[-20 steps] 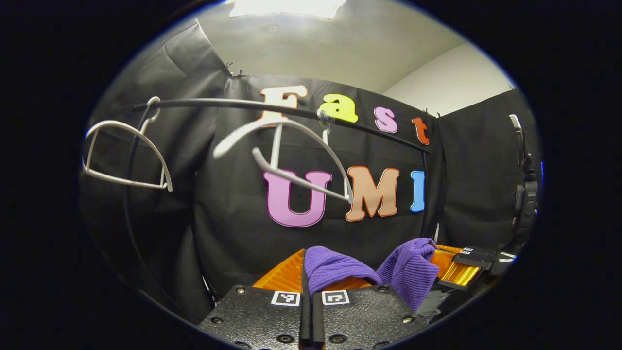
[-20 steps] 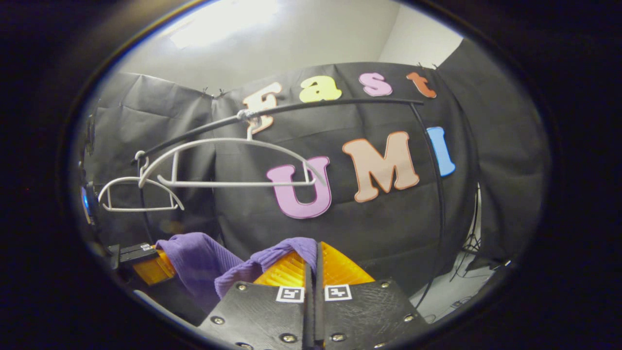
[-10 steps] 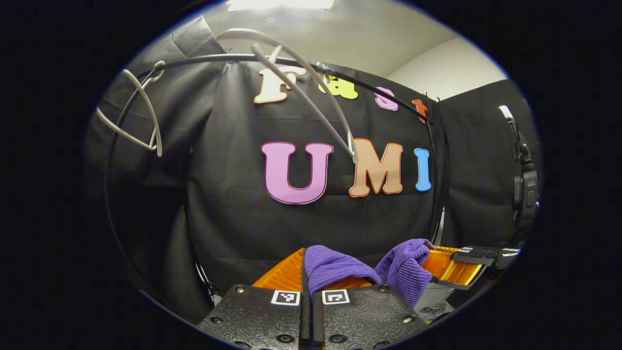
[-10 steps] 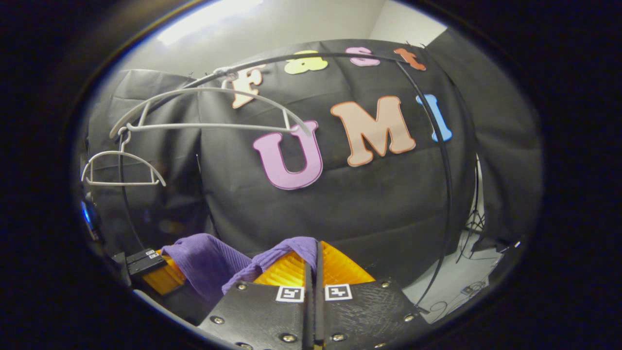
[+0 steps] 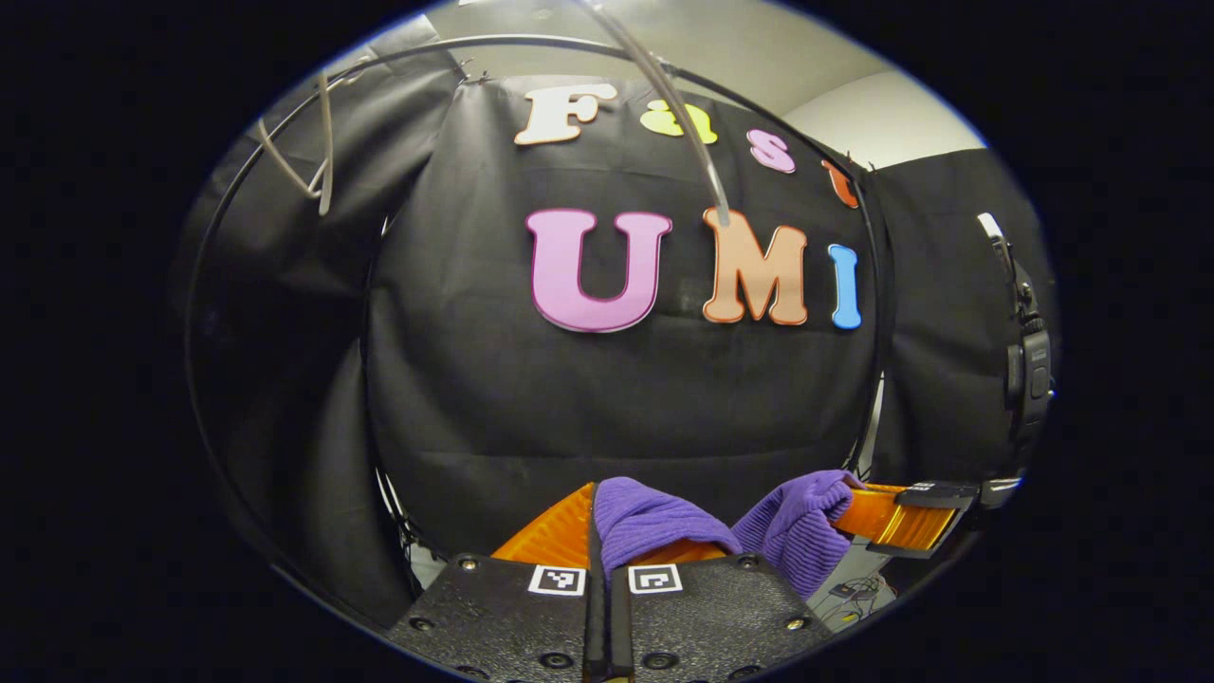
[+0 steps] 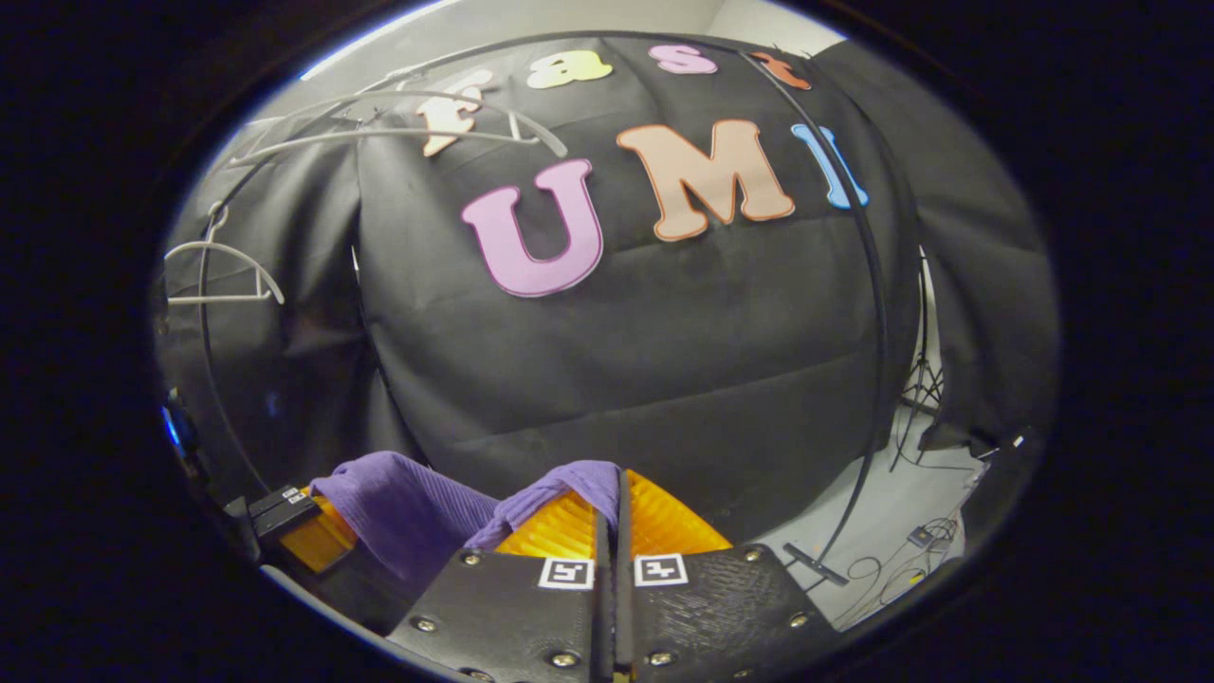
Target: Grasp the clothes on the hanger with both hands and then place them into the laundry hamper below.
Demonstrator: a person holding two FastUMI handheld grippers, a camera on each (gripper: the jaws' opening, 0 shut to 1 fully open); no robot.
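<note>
A purple ribbed garment (image 5: pixel 654 520) is pinched in my left gripper (image 5: pixel 594 503), which is shut on a fold of it. The cloth runs right to the other gripper (image 5: pixel 896 517), which holds its far end (image 5: pixel 801 517). In the right gripper view, my right gripper (image 6: pixel 617 489) is shut on the same purple garment (image 6: pixel 569 482), and the cloth sags left toward the other gripper (image 6: pixel 294 517). Bare white hangers (image 6: pixel 223 275) (image 6: pixel 417 128) hang on the black rail (image 6: pixel 569 43) high above. The hamper is out of sight.
The black rack's curved side pole (image 6: pixel 877 313) runs down to a foot on the pale floor (image 6: pixel 892 560), where cables lie. A tripod (image 6: pixel 925 379) stands at the right by the black cloth wall. Another white hanger (image 5: pixel 303 161) hangs at upper left in the left gripper view.
Both grippers have dropped lower with the garment still held between them; the rail and hangers have slid up toward the top of both views, and the floor has come into the right gripper view.
</note>
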